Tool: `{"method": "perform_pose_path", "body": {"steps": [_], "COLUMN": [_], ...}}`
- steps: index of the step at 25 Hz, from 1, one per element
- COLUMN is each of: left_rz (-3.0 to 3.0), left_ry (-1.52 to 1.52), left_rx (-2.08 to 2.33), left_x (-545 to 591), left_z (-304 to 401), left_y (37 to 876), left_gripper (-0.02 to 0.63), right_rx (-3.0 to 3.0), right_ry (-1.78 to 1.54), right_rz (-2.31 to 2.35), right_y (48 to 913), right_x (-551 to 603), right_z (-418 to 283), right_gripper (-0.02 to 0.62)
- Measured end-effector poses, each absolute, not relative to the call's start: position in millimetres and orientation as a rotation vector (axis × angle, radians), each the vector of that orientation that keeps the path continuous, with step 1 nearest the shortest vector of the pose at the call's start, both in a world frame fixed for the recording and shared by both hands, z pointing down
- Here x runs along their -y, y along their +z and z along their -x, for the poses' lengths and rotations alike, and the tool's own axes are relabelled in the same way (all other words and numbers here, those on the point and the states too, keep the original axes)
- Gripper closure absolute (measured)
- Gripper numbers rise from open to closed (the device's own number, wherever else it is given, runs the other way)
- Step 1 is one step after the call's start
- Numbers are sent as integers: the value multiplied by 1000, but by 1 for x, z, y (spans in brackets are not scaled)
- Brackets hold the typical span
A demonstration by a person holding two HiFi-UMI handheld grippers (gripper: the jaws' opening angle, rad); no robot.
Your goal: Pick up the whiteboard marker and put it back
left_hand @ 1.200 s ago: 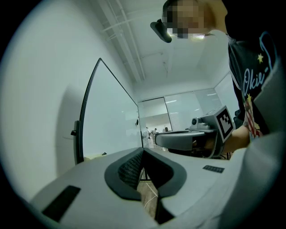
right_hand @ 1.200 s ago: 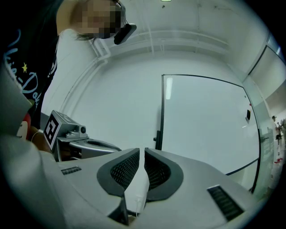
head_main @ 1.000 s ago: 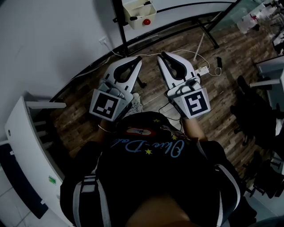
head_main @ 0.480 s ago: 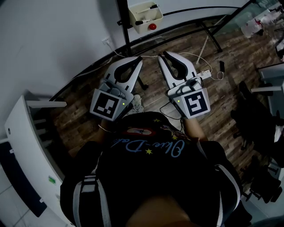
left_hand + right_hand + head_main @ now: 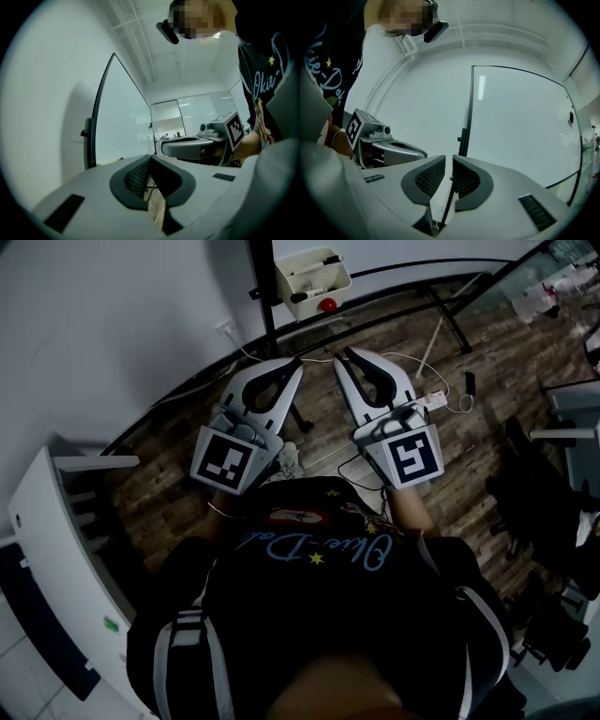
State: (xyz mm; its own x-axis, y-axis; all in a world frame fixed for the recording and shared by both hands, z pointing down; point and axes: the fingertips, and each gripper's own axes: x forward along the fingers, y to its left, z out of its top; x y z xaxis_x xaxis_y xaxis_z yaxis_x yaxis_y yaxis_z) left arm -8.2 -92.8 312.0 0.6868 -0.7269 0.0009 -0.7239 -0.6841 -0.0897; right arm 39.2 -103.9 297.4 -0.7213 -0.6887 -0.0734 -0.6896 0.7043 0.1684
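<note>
up at 12 o'clock the whiteboard marker (image 5: 309,294) is waiting. left gripper (image 5: 298,365) is sitting pressed together, right gripper (image 5: 339,357) barely parted, probably needing widening first.

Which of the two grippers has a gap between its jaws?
The right gripper: a narrow, empty slit separates its jaws all along. The left gripper has jaws that meet at the tips.

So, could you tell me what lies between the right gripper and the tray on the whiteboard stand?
Nothing stands there: in the head view, only wooden floor shows between the right gripper and the tray.
</note>
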Motion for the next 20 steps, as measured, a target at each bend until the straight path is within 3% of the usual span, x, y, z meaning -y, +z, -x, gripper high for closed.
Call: {"method": "perform_pose_path", "body": {"steps": [20], "left_rz": [2830], "left_ry": [-44], "left_rx": [-1202], "left_x": [145], "left_z": [28], "left_y": [319], "left_gripper": [591], "right_rx": [-2941], "right_ry": [323], "right_rz": [1198], "right_y": [308], "right_x": [153], "right_z": [-17], "right_gripper": [526]}}
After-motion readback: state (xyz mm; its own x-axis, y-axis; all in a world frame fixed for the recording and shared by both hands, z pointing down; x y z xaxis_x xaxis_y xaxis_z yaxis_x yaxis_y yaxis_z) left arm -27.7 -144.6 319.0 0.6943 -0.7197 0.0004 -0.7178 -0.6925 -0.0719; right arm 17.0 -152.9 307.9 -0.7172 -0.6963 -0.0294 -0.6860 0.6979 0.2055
